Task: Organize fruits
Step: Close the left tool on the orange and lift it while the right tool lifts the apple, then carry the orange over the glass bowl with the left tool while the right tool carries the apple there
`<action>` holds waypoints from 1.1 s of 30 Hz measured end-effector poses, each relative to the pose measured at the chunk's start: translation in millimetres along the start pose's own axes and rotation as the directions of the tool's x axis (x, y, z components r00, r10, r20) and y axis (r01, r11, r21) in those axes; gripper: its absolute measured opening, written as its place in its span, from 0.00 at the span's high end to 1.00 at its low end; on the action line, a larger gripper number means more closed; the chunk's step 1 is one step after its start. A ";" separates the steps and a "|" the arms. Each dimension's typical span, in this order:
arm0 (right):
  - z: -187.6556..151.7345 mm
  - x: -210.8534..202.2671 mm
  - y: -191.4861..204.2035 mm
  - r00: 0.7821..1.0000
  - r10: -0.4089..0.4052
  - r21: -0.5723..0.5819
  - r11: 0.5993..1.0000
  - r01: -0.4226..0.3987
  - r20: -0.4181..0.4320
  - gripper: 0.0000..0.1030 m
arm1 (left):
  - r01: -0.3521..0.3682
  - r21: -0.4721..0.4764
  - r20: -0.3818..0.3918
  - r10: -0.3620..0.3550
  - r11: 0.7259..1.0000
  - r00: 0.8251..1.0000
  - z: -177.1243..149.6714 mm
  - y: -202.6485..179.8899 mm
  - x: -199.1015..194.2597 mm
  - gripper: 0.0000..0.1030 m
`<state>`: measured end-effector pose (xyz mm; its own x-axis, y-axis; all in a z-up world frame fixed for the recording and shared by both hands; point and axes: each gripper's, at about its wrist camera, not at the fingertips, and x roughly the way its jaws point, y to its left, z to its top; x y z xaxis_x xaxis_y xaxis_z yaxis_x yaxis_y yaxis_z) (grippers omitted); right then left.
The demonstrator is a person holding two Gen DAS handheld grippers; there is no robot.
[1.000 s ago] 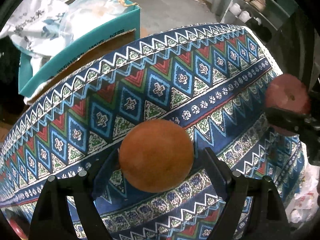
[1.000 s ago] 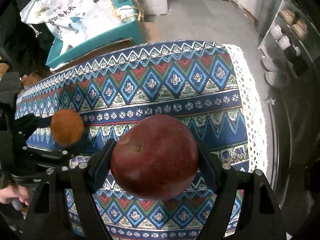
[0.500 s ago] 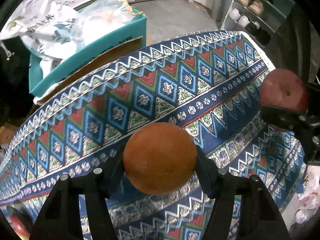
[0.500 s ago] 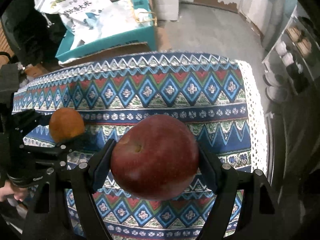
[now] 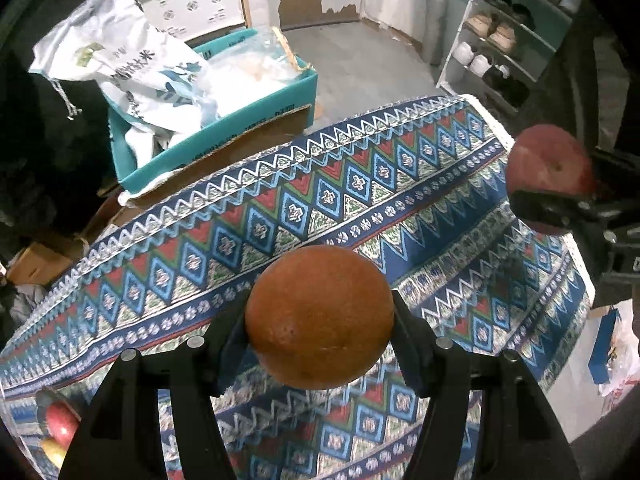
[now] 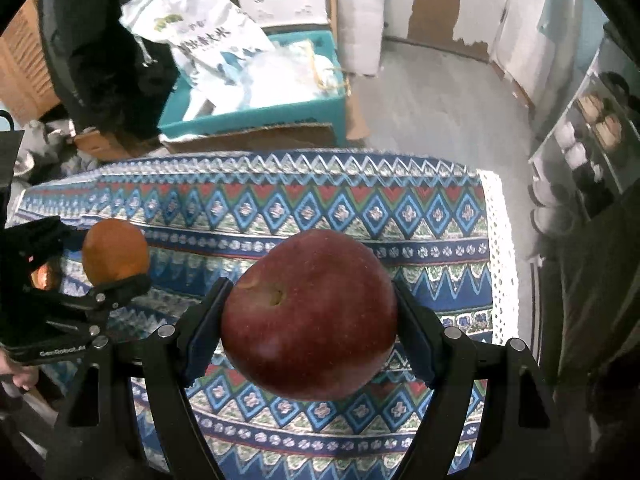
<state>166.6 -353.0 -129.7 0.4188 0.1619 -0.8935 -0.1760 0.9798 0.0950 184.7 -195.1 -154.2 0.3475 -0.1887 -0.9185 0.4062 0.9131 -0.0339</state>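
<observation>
My left gripper (image 5: pixel 320 324) is shut on an orange (image 5: pixel 319 316), held clear above the patterned tablecloth (image 5: pixel 320 184). A dark red apple (image 6: pixel 310 314) sits pinched between the pads of my right gripper (image 6: pixel 310 320), also lifted off the cloth. In the left wrist view the apple (image 5: pixel 550 166) and the right gripper appear at the right edge. From the right wrist camera, the orange (image 6: pixel 115 249) in the left gripper shows at the left. More fruit (image 5: pixel 60 424), red and yellow, peeks out at the lower left of the left wrist view.
A teal box (image 5: pixel 224 120) full of white bags stands on the floor beyond the table's far edge. A shoe rack (image 5: pixel 504 40) lines the right wall. The table's right edge has a white lace trim (image 6: pixel 500 248). A hand (image 6: pixel 16 376) holds the left gripper.
The left gripper closed onto the orange. Both grippers rose with their fruit, so the table looks smaller and more of the floor and box shows.
</observation>
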 end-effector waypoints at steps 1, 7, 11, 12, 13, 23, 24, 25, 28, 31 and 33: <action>0.2 -4.5 3.5 1.000 0.002 -0.004 1.000 -0.002 0.006 0.24 | 0.001 0.005 0.004 -0.001 1.000 1.000 -1.2 0.1 -5.0 0.36; 1.1 -31.5 24.7 0.999 0.014 -0.035 0.999 -0.012 0.046 0.24 | 0.005 0.031 0.021 -0.005 1.000 1.000 -15.9 2.5 -37.4 0.36; -0.3 -48.5 38.7 0.997 0.034 -0.048 0.998 -0.030 0.071 0.24 | 0.012 0.022 0.032 -0.012 1.000 0.999 -26.5 9.2 -61.4 0.36; -0.8 -52.1 42.2 0.997 0.036 -0.053 0.998 -0.032 0.075 0.24 | 0.013 0.020 0.036 -0.014 1.000 0.999 -28.9 11.1 -66.3 0.36; -1.4 -57.0 46.9 0.996 0.039 -0.059 0.998 -0.034 0.082 0.24 | 0.015 0.018 0.040 -0.016 1.000 0.999 -31.5 12.8 -71.6 0.36; -2.6 -90.9 83.3 0.987 0.083 -0.109 0.992 -0.068 0.137 0.24 | 0.005 -0.017 0.106 -0.003 1.000 0.994 -62.1 37.0 -127.8 0.36; -2.7 -92.8 86.3 0.986 0.087 -0.112 0.991 -0.071 0.139 0.24 | 0.005 -0.027 0.112 -0.002 1.000 0.994 -66.2 41.5 -133.0 0.36; -3.2 -95.2 90.5 0.986 0.092 -0.117 0.990 -0.075 0.142 0.24 | 0.003 -0.032 0.114 0.001 0.999 0.993 -69.1 44.7 -136.7 0.36; -5.0 -100.9 101.8 0.983 0.104 -0.135 0.987 -0.083 0.150 0.24 | -0.014 -0.045 0.132 0.019 0.999 0.991 -79.9 54.4 -148.0 0.36; -6.9 -106.7 112.9 0.981 0.112 -0.150 0.985 -0.088 0.156 0.24 | -0.026 -0.055 0.139 0.034 0.998 0.990 -90.9 63.0 -156.4 0.36; -7.5 -111.0 120.5 0.979 0.119 -0.158 0.983 -0.093 0.163 0.24 | -0.028 -0.061 0.141 0.036 0.998 0.989 -97.5 69.3 -160.9 0.36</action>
<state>92.3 -253.7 -22.3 0.5348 0.2945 -0.7920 -0.3529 0.9295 0.1073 74.5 -66.3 -47.2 0.4777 -0.2047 -0.8543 0.3440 0.9384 -0.0325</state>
